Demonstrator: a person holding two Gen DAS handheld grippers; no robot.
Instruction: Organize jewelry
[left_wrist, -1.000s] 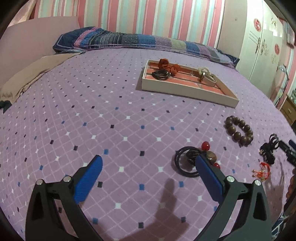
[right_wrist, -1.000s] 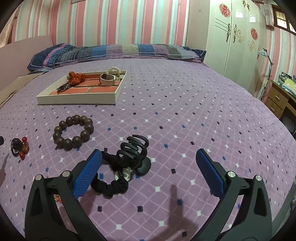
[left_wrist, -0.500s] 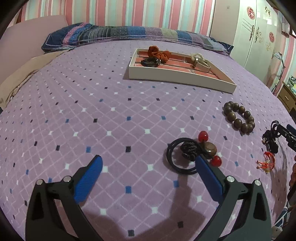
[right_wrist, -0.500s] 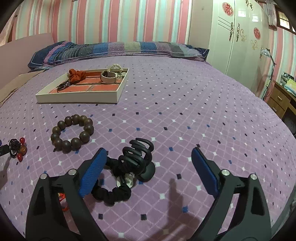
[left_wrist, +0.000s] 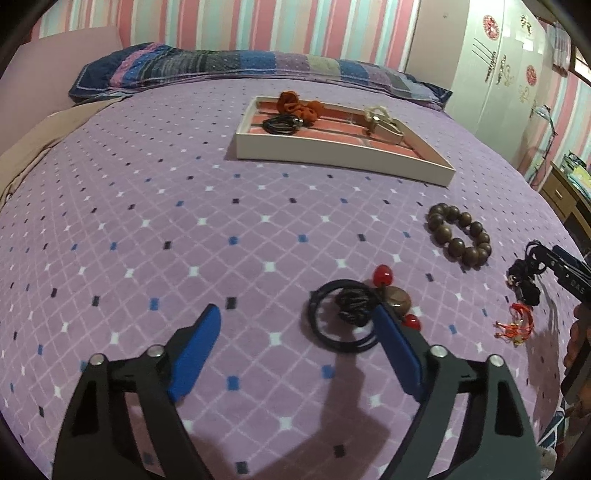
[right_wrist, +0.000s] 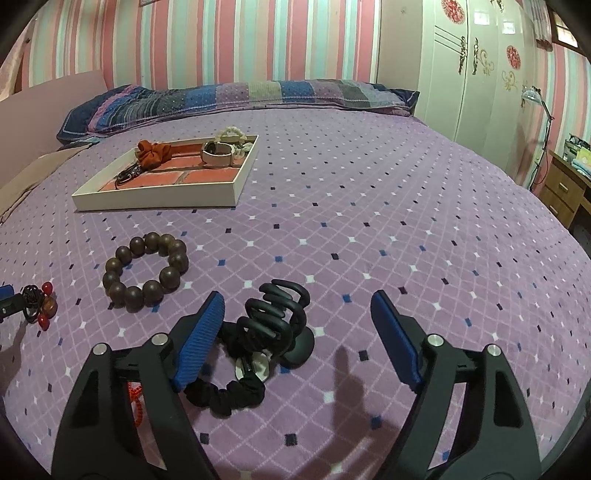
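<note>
On the purple bedspread (right_wrist: 369, 206), both tongs hover with jaws apart, gripping nothing, each having just been closing in. The left tongs (left_wrist: 299, 325) hang beside a black hair tie with red beads (left_wrist: 354, 314), its right pad overlapping it in view. The right tongs (right_wrist: 297, 314) straddle a black claw clip (right_wrist: 275, 317) and scrunchie (right_wrist: 229, 395). A brown bead bracelet (right_wrist: 146, 271) lies between, the white tray (right_wrist: 159, 197) farther back.

Left gripper (left_wrist: 297, 328), right gripper (right_wrist: 297, 315): black angular arms, ribbed blue pads, silver round screw heads.
</note>
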